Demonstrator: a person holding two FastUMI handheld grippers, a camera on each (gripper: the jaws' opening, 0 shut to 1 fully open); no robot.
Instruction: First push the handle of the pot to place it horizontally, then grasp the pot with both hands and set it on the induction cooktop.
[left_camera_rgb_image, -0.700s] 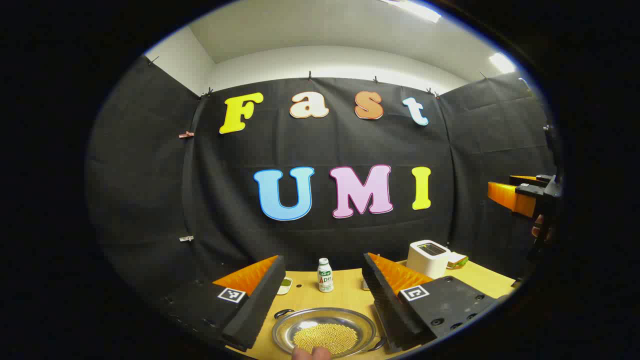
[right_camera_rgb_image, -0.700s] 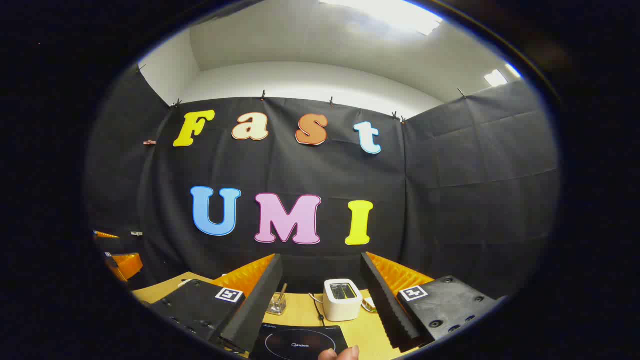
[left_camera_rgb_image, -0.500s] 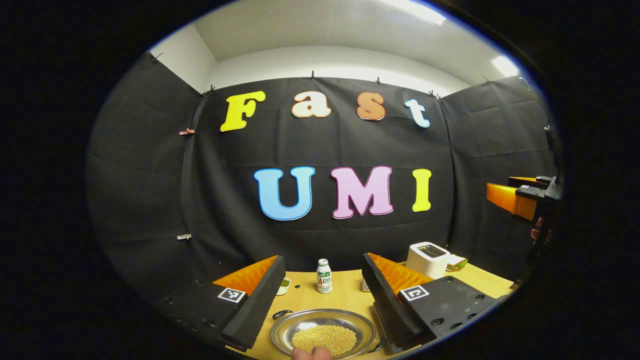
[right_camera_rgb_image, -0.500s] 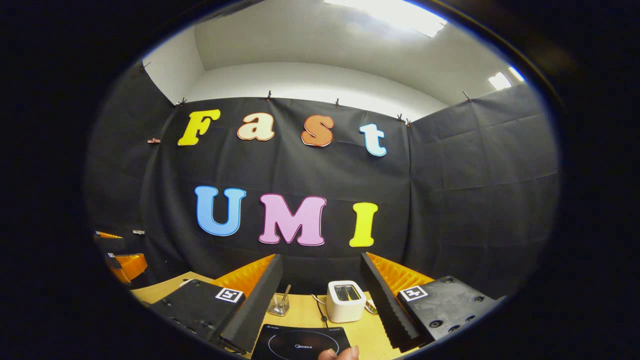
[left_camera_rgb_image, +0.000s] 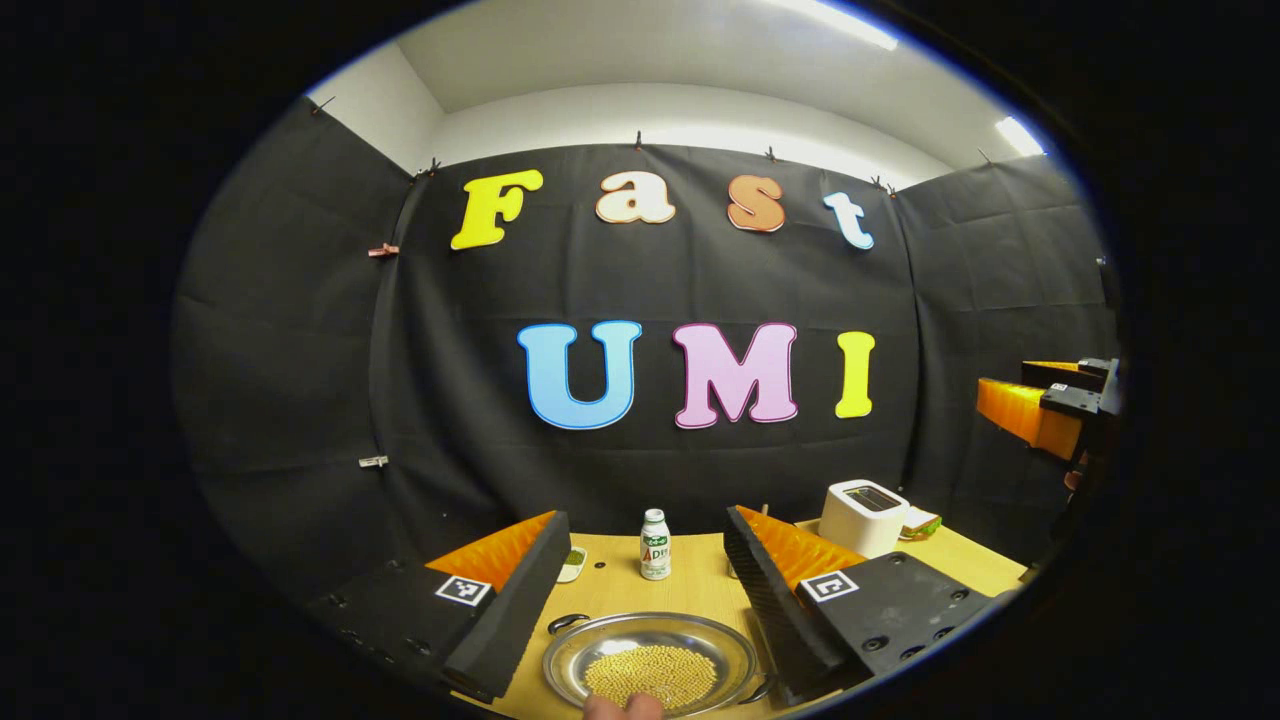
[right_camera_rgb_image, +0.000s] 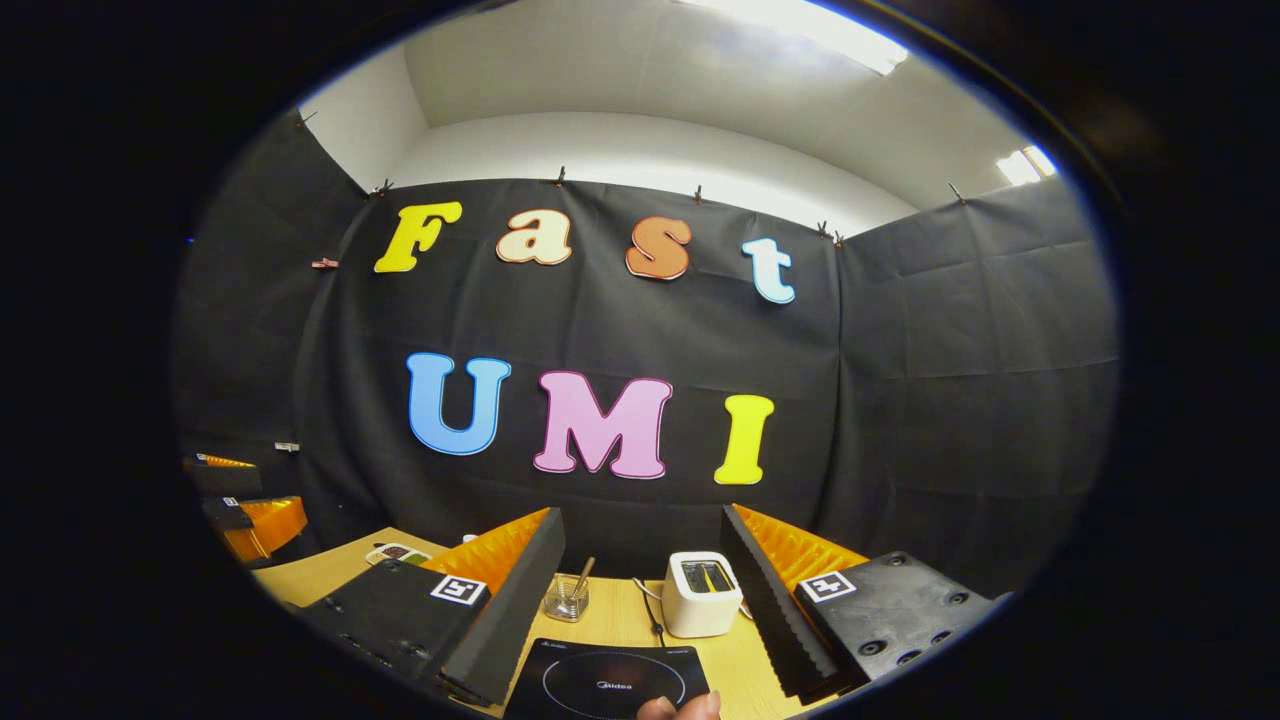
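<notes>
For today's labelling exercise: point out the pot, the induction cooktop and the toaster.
pot (left_camera_rgb_image: 600, 640), left gripper view, bare inner rim.
induction cooktop (right_camera_rgb_image: 610, 672), right gripper view, glass top.
toaster (right_camera_rgb_image: 700, 605), right gripper view, front wall.

The pot (left_camera_rgb_image: 650, 660) is bright silver metal with dark handles and holds pale yellow beans (left_camera_rgb_image: 650, 675). The induction cooktop (right_camera_rgb_image: 605, 685) is black with a thin white ring. The toaster (right_camera_rgb_image: 702, 595) is white. The table (left_camera_rgb_image: 690, 590) is light wood. The bottle (left_camera_rgb_image: 655, 545) is white with a green-and-red label.
</notes>
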